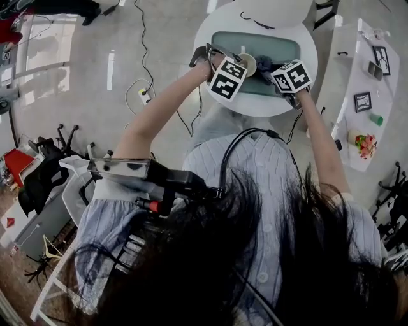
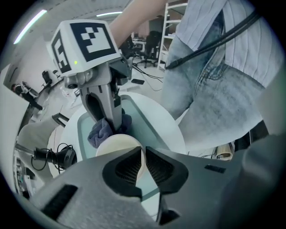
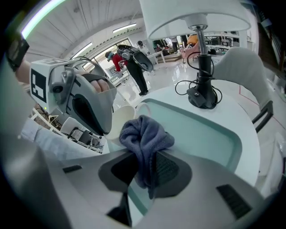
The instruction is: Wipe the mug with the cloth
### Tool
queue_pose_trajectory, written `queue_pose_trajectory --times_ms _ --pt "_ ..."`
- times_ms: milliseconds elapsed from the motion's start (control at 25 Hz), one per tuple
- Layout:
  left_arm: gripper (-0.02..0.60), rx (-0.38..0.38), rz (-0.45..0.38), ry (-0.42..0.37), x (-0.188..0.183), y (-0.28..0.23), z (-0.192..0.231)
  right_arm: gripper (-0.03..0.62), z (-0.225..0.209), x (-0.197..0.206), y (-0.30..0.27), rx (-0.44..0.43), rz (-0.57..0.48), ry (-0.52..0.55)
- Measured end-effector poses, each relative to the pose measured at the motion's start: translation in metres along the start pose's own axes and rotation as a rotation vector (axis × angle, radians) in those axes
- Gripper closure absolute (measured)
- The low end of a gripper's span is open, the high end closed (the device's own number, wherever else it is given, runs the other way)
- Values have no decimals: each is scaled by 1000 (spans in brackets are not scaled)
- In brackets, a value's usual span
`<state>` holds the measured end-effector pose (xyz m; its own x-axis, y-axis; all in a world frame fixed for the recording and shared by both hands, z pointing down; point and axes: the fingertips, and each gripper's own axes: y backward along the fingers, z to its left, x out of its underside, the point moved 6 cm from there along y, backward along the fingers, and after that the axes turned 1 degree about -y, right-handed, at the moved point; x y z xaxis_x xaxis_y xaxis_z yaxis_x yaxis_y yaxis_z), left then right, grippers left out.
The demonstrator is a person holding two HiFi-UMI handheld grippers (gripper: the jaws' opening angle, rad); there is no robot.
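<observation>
A cream mug (image 1: 247, 63) stands on a teal tray (image 1: 280, 46) on the round white table (image 1: 255, 108). My left gripper (image 1: 237, 70) is shut on the mug's wall: in the left gripper view the rim of the mug (image 2: 117, 145) runs between the closed jaws of the left gripper (image 2: 144, 155). My right gripper (image 1: 274, 69) is shut on a bunched blue-grey cloth (image 3: 144, 136), which hangs through the jaws of the right gripper (image 3: 145, 169). The cloth (image 2: 105, 129) presses against the far side of the mug (image 3: 124, 117).
A lamp base (image 3: 203, 96) with a coiled cord stands at the table's far side, its white shade (image 1: 274, 9) above. A white side counter (image 1: 363, 95) with framed pictures and small items lies to the right. Cables (image 1: 143, 89) trail over the floor on the left.
</observation>
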<state>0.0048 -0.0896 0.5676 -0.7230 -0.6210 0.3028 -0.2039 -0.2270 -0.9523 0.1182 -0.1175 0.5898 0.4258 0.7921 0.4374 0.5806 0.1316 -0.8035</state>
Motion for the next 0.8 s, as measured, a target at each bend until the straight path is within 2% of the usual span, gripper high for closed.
queue_pose_trajectory --times_ms 120,280,400,480,560,680,800 --pt "546 11 17 -82 0 0 -1 499 -3 -5 -2 5 14 26" --pt "546 29 25 -141 3 1 -4 499 -4 -12 -3 11 21 44" --pt "546 14 34 -140 3 1 -4 499 -4 -14 -3 18 14 31" --pt "546 -13 18 -71 2 0 -3 499 -4 -12 -2 24 9 22" --pt "545 -36 -27 55 2 1 -1 499 -5 -11 -1 20 -1 8" --pt "543 -77 -144 274 4 11 0 499 -4 -12 -5 14 -7 -10" --pt "542 -172 -286 488 -4 30 3 499 -5 -12 -5 26 -3 -15"
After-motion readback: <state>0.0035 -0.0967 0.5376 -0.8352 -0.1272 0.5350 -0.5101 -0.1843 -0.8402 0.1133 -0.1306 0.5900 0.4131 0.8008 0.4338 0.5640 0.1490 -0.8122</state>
